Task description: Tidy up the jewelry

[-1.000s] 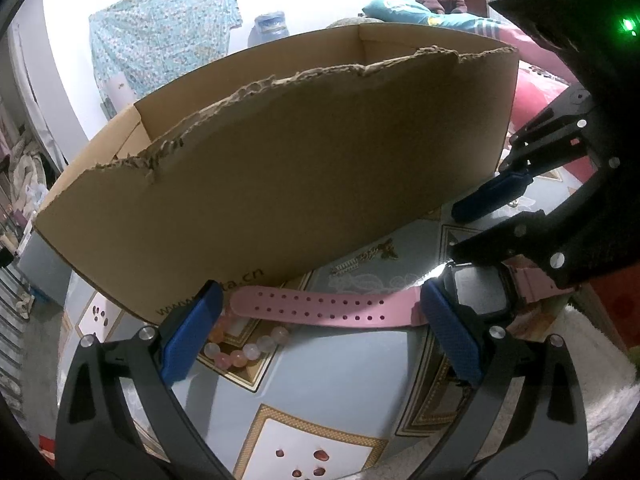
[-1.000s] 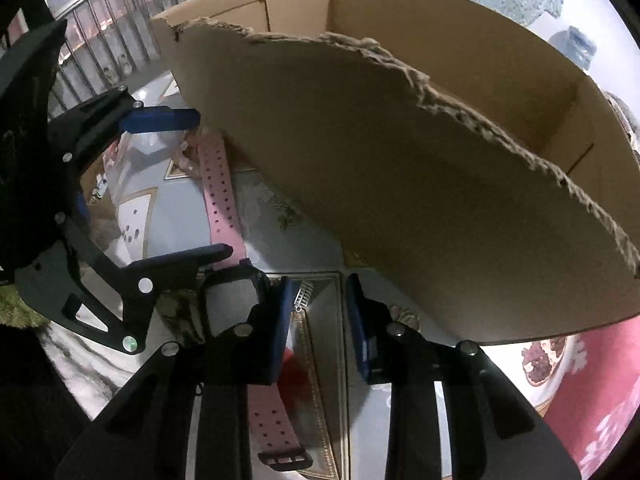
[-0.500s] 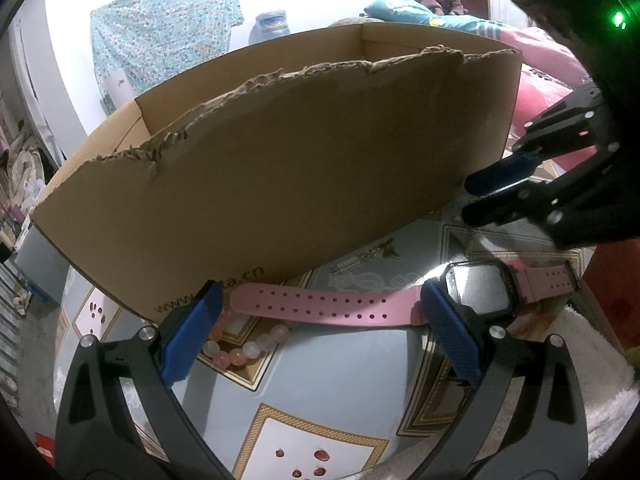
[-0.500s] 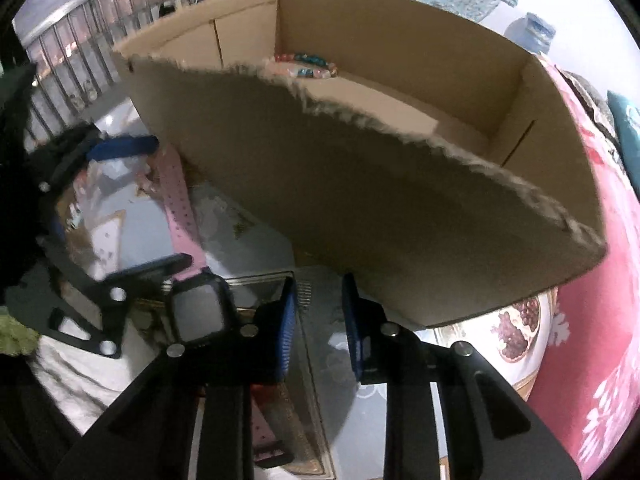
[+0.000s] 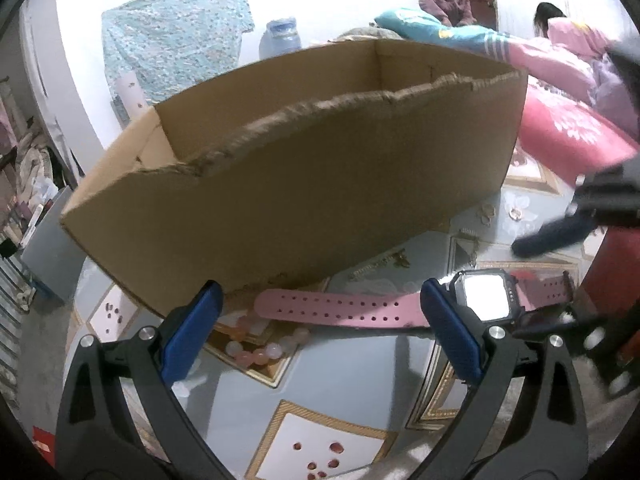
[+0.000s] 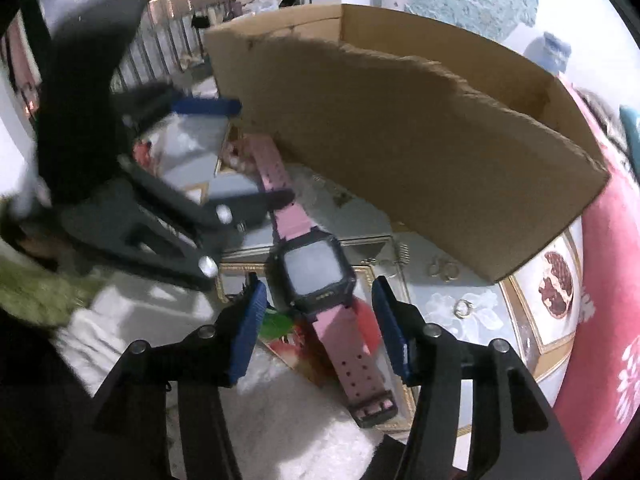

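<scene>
Item: pink watch (image 6: pixel 316 276) lying flat on the patterned surface (image 5: pixel 352 364), beside the cardboard box (image 5: pixel 320 184).

Right hand-held gripper (image 6: pixel 320 332) is opening, its blue pads straddling the watch case without pressing it. Left hand-held gripper (image 5: pixel 320 332) is standing released, its long strap running across the gap between its fingers. Pale beads (image 5: pixel 256 354) are lying just ahead of its left finger, under the box edge; small rings (image 6: pixel 462 308) are lying beyond the right gripper's right finger.
</scene>
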### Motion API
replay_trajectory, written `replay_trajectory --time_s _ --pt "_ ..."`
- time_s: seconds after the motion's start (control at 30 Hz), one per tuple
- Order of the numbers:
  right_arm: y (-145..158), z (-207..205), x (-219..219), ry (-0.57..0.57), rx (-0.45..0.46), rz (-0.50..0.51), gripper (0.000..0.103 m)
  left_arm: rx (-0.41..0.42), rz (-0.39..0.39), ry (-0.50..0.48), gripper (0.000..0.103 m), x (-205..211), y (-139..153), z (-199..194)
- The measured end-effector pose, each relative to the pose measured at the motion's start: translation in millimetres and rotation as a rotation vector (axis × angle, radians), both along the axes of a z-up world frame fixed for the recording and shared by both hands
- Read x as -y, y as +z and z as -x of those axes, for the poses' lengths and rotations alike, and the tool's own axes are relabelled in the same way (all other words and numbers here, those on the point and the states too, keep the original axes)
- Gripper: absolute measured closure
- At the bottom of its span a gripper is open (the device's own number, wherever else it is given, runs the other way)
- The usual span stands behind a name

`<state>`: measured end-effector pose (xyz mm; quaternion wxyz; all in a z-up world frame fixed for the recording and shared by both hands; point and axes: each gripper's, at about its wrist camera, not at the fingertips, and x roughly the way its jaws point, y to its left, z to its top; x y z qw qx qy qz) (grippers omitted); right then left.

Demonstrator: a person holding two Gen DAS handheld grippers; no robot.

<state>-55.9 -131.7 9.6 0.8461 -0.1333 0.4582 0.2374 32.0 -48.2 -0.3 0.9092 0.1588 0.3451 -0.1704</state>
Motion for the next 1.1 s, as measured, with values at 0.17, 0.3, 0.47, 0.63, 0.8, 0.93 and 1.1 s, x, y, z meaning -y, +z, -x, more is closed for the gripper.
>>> replay_trajectory --time_s 0.17,0.3,0.47,0.63,0.8,0.93,1.1 --pt "-13.4 0.7 -6.1 -0.006 0.023 0.046 0.049 0.028 0.008 -0.008 0.009 -10.6 9.9 10.4" --pt "-10.6 -0.2 4.5 -0.005 -0.009 0.002 0.059 0.032 -0.014 -0.046 0.026 -7.3 11.4 19.1" --pt "-6.9 -10.1 32.0 -0.024 -0.100 -0.164 0.060 0.041 -0.063 -0.133 0.040 3.7 7.9 29.3" --pt "-8.8 -22.8 64.2 -0.033 -0.240 -0.376 0.060 0.095 -0.169 -0.247 0.046 22.0 -1.3 42.1" --pt "-14.8 -32.4 82.4 -0.027 -0.324 -0.498 0.060 0.144 -0.264 -0.334 0.053 39.7 -10.0 47.6" --pt "-17.0 -34.2 84.6 -0.010 -0.340 -0.521 0.060 0.139 -0.309 -0.364 0.064 45.0 -16.6 44.2" --pt "-21.3 -36.3 88.3 -0.018 -0.361 -0.570 0.059 0.097 -0.263 -0.374 0.085 45.7 -16.8 35.3"
